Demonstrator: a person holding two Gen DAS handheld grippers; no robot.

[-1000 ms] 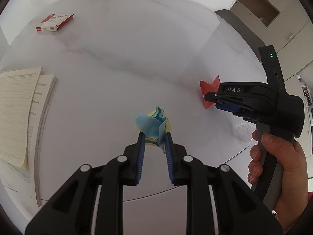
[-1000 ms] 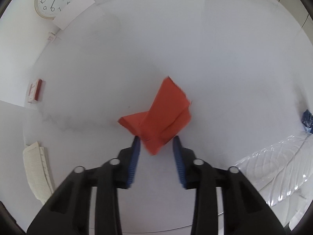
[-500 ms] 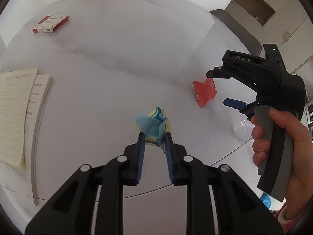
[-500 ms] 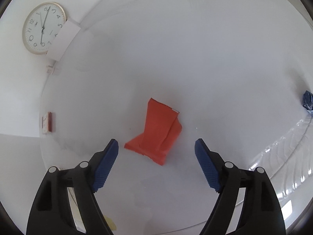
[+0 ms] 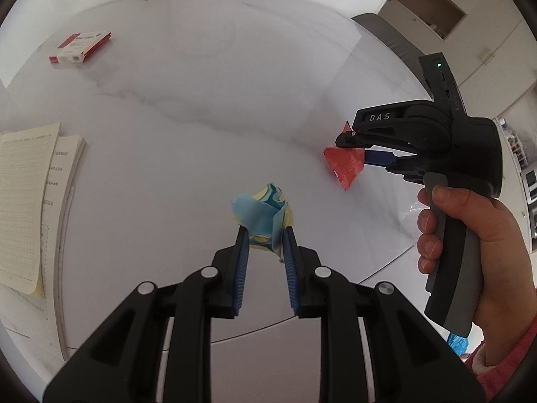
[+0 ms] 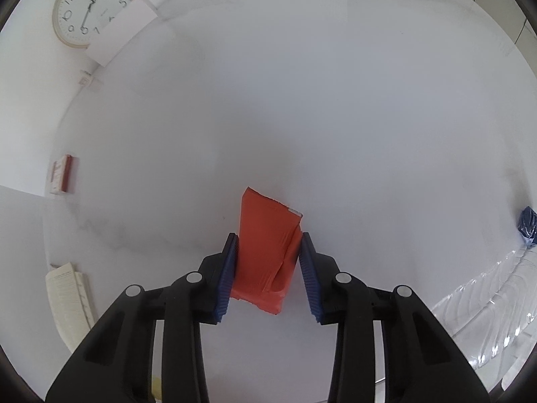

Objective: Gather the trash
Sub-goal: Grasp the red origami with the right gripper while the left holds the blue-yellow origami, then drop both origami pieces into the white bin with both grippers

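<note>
Trash here is two crumpled papers on the white table [image 5: 208,107]. The red paper [image 6: 266,252] sits between the blue pads of the right gripper [image 6: 268,255], whose jaws are closing on it; the pads already touch its two sides. Half a second ago these jaws stood wide apart above the paper, and a second ago they were narrow, so the person opened and took a new grip. This probably means the first hold was not good, and the red piece is now almost secured for carrying away.

The blue and yellow paper [image 5: 263,216] is pinched in the left gripper [image 5: 265,235], narrow as before and unmoved; this piece is already collected and waits.

At the right edge of the right wrist view a clear plastic bag [image 6: 486,302] lies on the table, possibly the trash container, but its mouth and contents cannot be seen well. A dark blue scrap [image 6: 527,225] lies near it. A red and white box [image 5: 80,46] and a stack of printed sheets [image 5: 30,194] stay far from both grippers.
</note>
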